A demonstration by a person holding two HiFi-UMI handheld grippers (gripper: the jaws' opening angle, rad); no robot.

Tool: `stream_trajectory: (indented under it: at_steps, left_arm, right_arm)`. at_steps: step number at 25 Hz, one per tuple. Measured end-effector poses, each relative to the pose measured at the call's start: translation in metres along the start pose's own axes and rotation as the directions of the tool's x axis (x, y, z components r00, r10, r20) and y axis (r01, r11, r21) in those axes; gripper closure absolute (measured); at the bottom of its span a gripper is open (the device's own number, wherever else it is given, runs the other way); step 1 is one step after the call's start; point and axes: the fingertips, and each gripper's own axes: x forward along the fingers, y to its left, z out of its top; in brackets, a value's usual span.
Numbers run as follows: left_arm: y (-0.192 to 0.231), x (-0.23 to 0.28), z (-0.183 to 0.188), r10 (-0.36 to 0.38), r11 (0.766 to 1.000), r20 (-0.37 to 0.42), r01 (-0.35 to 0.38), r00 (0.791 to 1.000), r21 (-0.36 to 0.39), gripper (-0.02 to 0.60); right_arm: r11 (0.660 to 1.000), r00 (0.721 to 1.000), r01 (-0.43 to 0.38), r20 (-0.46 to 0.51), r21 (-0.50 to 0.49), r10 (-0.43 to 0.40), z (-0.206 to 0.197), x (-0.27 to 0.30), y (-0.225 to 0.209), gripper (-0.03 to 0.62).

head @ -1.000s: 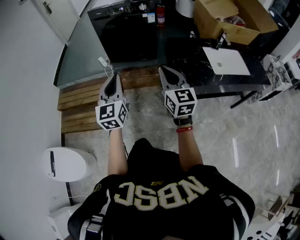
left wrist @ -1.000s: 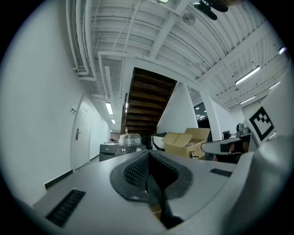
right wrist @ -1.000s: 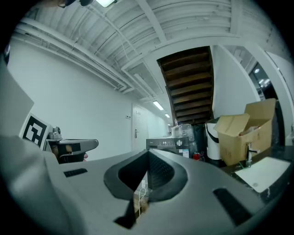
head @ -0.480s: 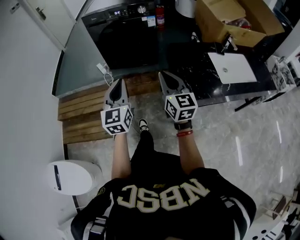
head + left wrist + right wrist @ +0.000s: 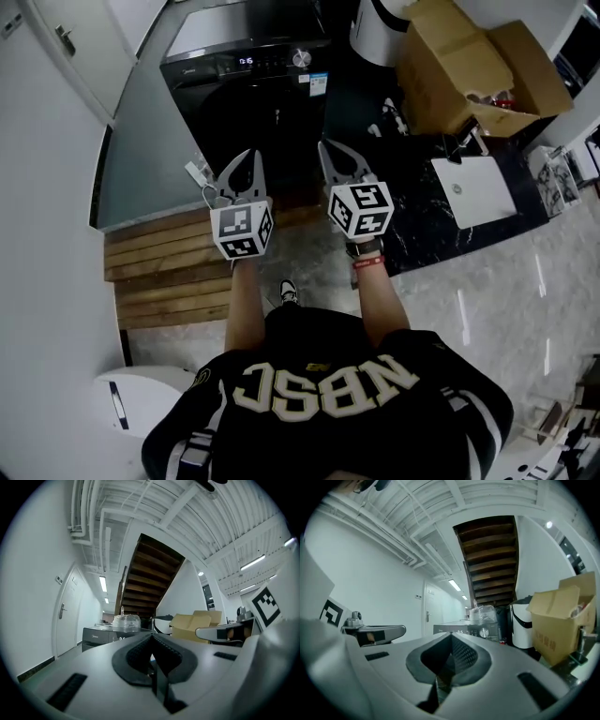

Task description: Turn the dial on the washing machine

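Person walked forward: washing machine (image 5: 246,94) and dial (image 5: 301,58) sit nearer. Left gripper (image 5: 247,161) and right gripper (image 5: 330,152) both pressed together, empty.

The left gripper (image 5: 247,155) and right gripper (image 5: 324,145) have drawn nearer the washing machine (image 5: 246,94). In the head view they now overlap its dark front, having left the wooden step (image 5: 159,272) before it.
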Motion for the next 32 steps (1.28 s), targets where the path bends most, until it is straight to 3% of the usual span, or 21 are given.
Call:
stream_trajectory:
  at_steps: [9,21,28,32]
  left_arm:
    - [0.052,0.072,-0.028,-0.038,0.999,-0.032,0.037,0.999,-0.022,0.568]
    - [0.072,0.188,-0.059,-0.059,0.998,-0.063,0.057,0.996,-0.022,0.568]
    - [0.084,0.244,-0.076,-0.049,0.998,-0.094,0.046,0.994,-0.034,0.568]
    - [0.091,0.265,-0.085,-0.046,0.998,-0.105,0.042,0.993,-0.041,0.568]
  right_arm:
    - [0.999,0.997,0.031,-0.076,-0.043,-0.034,-0.029,0.095,-0.013,0.588]
    - [0.991,0.993,0.038,-0.103,-0.129,-0.051,-0.032,0.205,-0.099,0.576]
    - [0.952,0.986,-0.003,-0.158,-0.306,-0.048,-0.03,0.268,-0.137,0.554]
    - [0.904,0.979,-0.044,-0.197,-0.424,-0.045,-0.034,0.3,-0.149,0.517]
